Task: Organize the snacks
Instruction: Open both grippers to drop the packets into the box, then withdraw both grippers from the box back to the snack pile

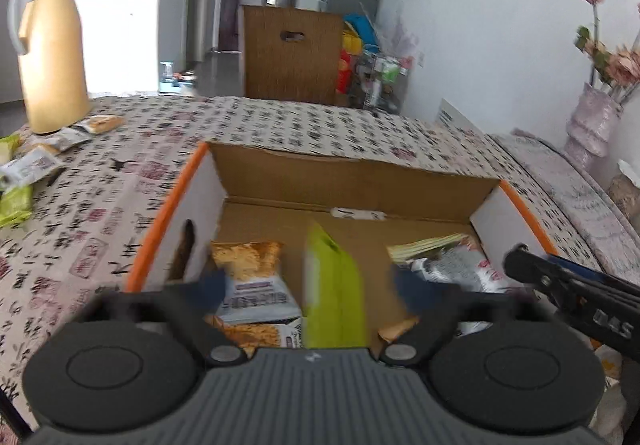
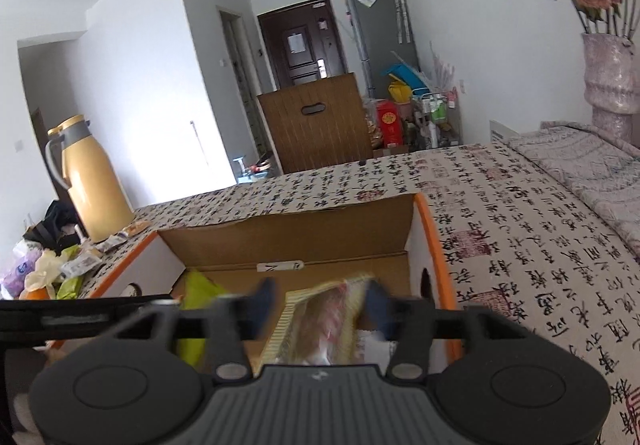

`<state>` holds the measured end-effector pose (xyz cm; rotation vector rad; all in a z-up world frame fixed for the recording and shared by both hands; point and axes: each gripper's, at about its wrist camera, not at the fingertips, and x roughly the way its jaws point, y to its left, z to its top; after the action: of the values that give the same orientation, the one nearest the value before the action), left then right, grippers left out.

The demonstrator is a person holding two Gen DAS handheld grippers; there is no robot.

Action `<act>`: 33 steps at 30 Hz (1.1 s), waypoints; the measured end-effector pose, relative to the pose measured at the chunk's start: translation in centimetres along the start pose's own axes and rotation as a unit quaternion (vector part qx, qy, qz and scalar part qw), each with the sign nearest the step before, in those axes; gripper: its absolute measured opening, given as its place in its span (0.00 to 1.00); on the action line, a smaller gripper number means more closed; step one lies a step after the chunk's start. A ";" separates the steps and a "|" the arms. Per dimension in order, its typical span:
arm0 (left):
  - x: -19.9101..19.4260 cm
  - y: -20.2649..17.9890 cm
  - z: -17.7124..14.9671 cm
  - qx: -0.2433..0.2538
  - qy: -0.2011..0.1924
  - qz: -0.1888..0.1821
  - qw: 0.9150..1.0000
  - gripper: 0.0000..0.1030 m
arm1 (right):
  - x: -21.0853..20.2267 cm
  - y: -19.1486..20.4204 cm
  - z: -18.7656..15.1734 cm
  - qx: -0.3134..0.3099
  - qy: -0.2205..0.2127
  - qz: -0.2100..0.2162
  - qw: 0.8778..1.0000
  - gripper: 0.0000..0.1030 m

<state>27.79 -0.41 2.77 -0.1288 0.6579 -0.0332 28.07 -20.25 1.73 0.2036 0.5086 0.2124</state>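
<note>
On a table draped in a calligraphy-print cloth [image 1: 120, 213], both the left gripper [image 1: 316, 287] and right gripper [image 2: 320, 301] gape, pads touching nothing, over the orange-rimmed cardboard box [image 1: 352, 181], where a blurred green snack packet [image 1: 334, 297] and a yellow-striped packet [image 2: 320, 321] sit between their fingers, with a tan thermos jug [image 1: 50, 49] at the far left edge.

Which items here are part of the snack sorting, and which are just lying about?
Job: cardboard box, green packet, striped packet, loose snack packets, left gripper, right gripper.
Bystanders: yellow flask, flower vase, wooden crate.

Matt cardboard box [image 1: 352, 181] (glossy packets [image 1: 256, 297])
</note>
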 end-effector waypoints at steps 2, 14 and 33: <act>-0.3 0.3 0.2 -0.008 -0.002 0.004 1.000 1.00 | -0.2 -0.2 -0.1 0.003 -0.007 -0.010 1.000 0.96; -0.3 0.4 0.3 -0.015 0.016 0.020 1.000 1.00 | -0.8 -0.3 0.2 0.009 -0.018 -0.005 1.000 1.00; -7.4 -0.5 -1.7 0.015 -0.013 0.043 0.999 1.00 | -7.7 1.7 -0.8 -0.019 -0.035 -0.005 0.999 1.00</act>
<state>20.92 -0.58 6.02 -0.0715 0.6360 0.0418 20.86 -20.43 5.04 0.1713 0.4351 0.2036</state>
